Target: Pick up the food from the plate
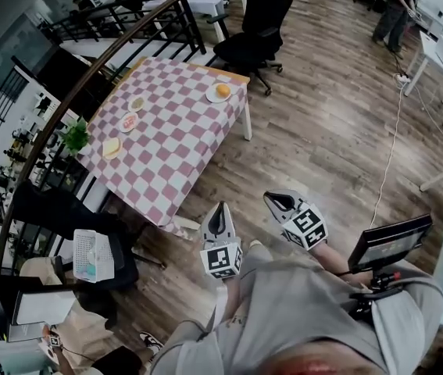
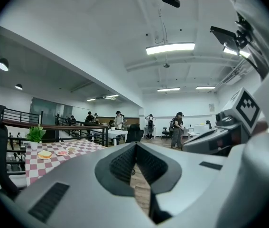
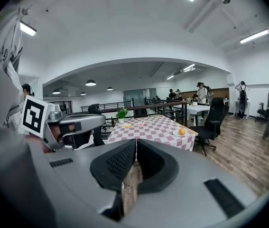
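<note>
At upper left of the head view, the checkered surface (image 1: 170, 155) carries a sandwich (image 1: 112, 147) at its left edge and an orange (image 1: 223, 90) on a plate (image 1: 211, 95) at its top corner. Lower centre, our left gripper (image 1: 221, 207) and right gripper (image 1: 274, 200) have their jaws closed on nothing, well short of the food. We judge the left one nearer.

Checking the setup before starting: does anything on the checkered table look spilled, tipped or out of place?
Nothing stands out: the orange sits on its plate, three other plates lie flat, the plant stands upright.
</note>
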The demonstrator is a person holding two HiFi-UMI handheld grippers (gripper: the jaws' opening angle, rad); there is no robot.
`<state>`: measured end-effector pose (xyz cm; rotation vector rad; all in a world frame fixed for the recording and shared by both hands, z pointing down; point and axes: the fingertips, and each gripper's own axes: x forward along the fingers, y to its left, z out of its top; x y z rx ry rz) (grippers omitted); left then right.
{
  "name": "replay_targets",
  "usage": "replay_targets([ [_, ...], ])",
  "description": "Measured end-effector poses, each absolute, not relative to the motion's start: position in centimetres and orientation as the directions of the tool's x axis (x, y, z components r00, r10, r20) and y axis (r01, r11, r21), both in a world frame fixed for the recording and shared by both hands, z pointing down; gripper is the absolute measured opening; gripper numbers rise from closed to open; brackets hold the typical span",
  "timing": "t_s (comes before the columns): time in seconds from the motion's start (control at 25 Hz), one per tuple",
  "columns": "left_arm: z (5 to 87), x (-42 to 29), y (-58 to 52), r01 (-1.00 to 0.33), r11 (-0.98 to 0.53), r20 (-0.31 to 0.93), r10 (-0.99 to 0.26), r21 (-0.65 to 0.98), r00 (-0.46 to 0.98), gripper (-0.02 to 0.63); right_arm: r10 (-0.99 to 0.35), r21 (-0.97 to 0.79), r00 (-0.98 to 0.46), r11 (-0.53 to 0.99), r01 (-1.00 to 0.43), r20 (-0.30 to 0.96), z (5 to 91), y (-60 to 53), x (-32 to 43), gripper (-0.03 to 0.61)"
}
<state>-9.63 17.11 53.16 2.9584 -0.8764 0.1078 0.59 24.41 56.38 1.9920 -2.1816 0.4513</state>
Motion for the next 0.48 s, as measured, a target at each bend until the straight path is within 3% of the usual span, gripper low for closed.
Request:
replay_targets([
  [0.48,53.4,-7.2,8.4,-0.460,-0.885,0.033,-0.459,0.065,0.888,0.008,-0.918,-0.095,-0.009,-0.031,-0.995,0.397,56.4,18.7,1.6,0.015],
])
